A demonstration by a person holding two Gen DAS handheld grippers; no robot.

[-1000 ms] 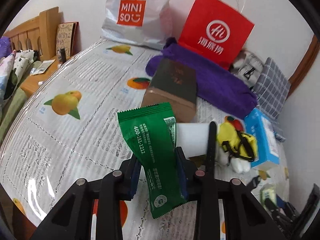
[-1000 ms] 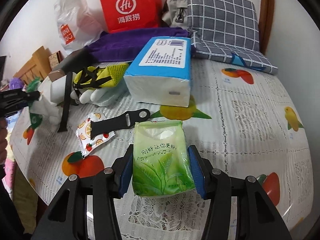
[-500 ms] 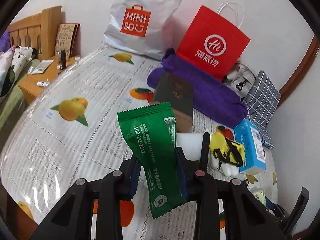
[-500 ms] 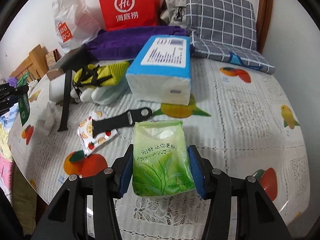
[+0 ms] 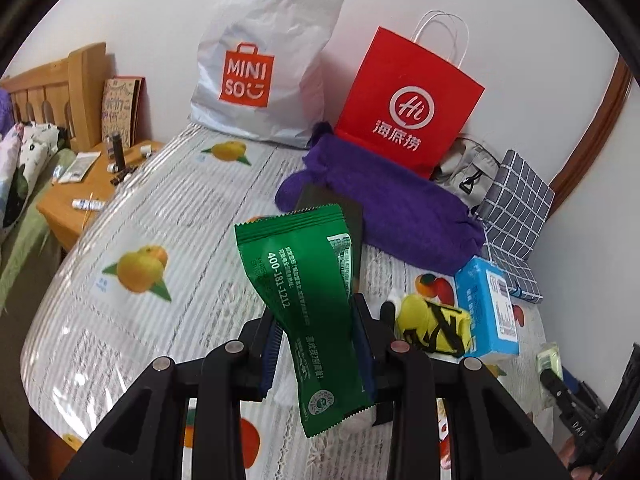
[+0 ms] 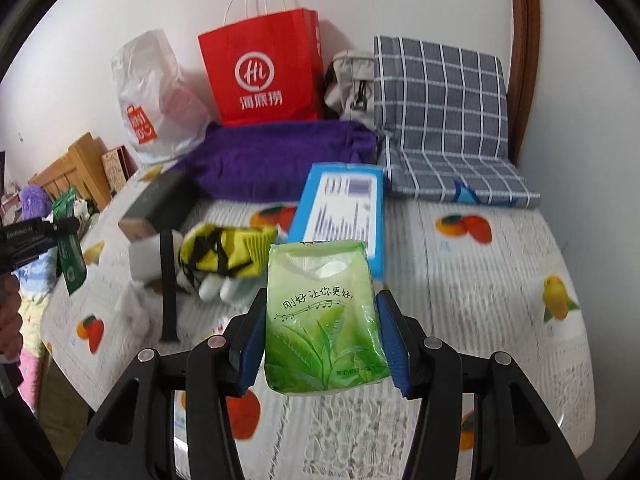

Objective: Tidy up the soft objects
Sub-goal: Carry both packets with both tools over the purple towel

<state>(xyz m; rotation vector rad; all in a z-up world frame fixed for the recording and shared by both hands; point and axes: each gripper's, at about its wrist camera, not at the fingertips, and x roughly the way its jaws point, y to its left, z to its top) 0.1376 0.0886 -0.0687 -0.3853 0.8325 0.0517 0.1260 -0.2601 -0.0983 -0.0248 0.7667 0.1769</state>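
- The table [image 6: 500, 280] is cluttered along the back: red bag [image 6: 260, 76], white bag [image 5: 264, 60], purple towel [image 5: 384, 208] and checked cushion [image 6: 440, 120], all pushed to the wall. I guess that's to keep the front free for sorting.
- The blue pack [image 6: 340, 208] lies flat mid-table, just beside the yellow glove [image 6: 224, 252].
- My right gripper [image 6: 322, 340] is clamped on the tissue pack [image 6: 324, 320] by its sides and held off the cloth, so it squashes evenly.
- My left gripper [image 5: 316, 344] pinches the green sachet [image 5: 308, 300] near its middle, top flopping over.
- Only the left view shows the nightstand [image 5: 92, 184]. Only the right one shows the black strap [image 6: 168, 284], plus the sachet hanging clear of the table's left edge.
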